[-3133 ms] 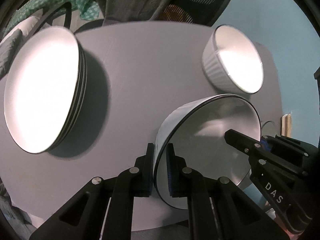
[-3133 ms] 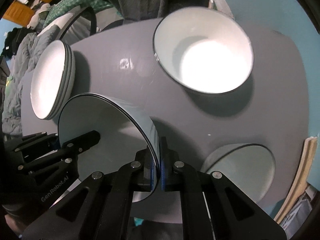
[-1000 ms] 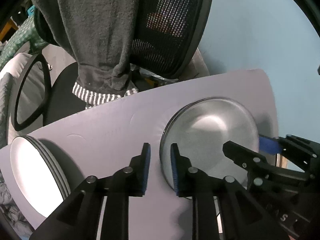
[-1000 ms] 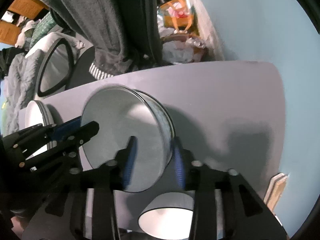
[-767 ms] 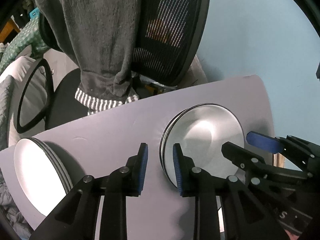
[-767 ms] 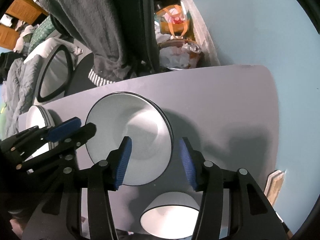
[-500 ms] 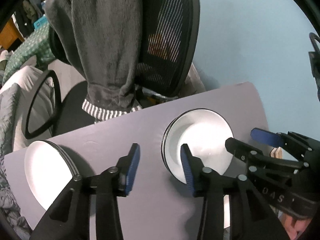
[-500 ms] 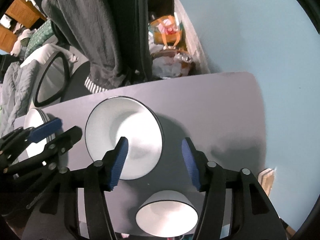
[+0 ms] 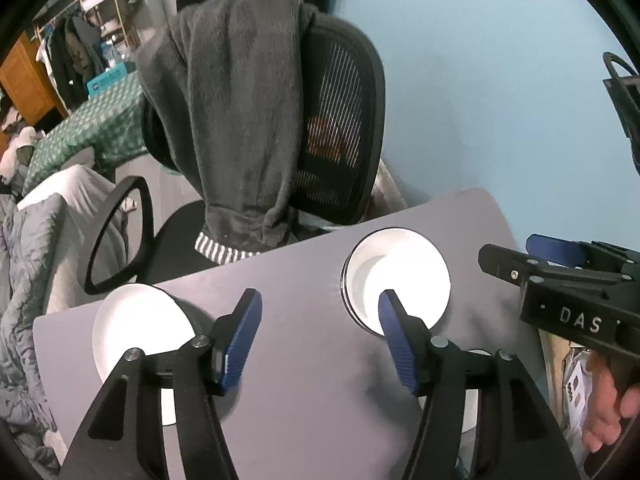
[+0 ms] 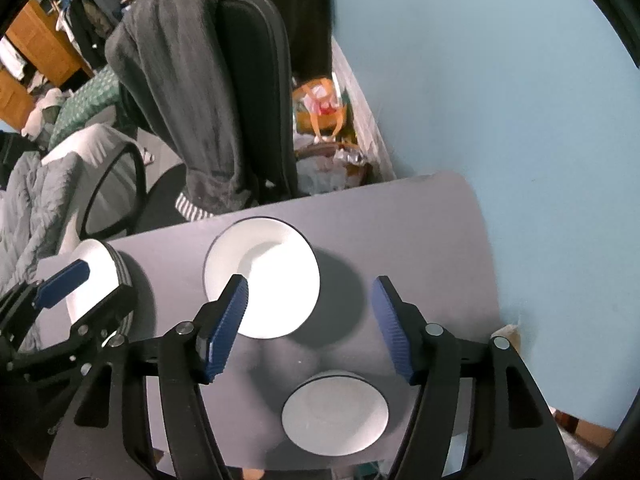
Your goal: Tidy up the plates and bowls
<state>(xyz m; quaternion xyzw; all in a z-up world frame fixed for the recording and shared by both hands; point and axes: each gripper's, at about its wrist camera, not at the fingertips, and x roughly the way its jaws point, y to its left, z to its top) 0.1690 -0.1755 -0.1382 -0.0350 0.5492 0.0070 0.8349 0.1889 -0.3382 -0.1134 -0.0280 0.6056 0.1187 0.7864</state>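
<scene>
A stack of white black-rimmed bowls point(image 9: 398, 280) point(image 10: 262, 276) sits on the grey table point(image 9: 296, 280) point(image 10: 420, 240) near its far edge. A stack of white plates point(image 9: 140, 328) point(image 10: 96, 276) sits at the left. A smaller white bowl point(image 10: 335, 414) stands alone near the front edge. My left gripper point(image 9: 320, 330) is open and empty, raised above the table between the plates and the bowls. My right gripper point(image 10: 308, 314) is open and empty, raised above the bowl stack. Each gripper shows in the other's view, the right one point(image 9: 532, 258) and the left one point(image 10: 92, 284).
A black mesh office chair point(image 9: 340, 132) point(image 10: 256, 92) with a grey garment point(image 9: 236, 120) draped over it stands behind the table. A light blue wall point(image 10: 500, 100) lies to the right. A bed with grey bedding point(image 9: 24, 264) is at the left. Bags point(image 10: 324, 120) lie on the floor by the wall.
Both grippers let go of the bowl on the stack, opened wide and pulled back and up. The bowl now rests nested in the stack.
</scene>
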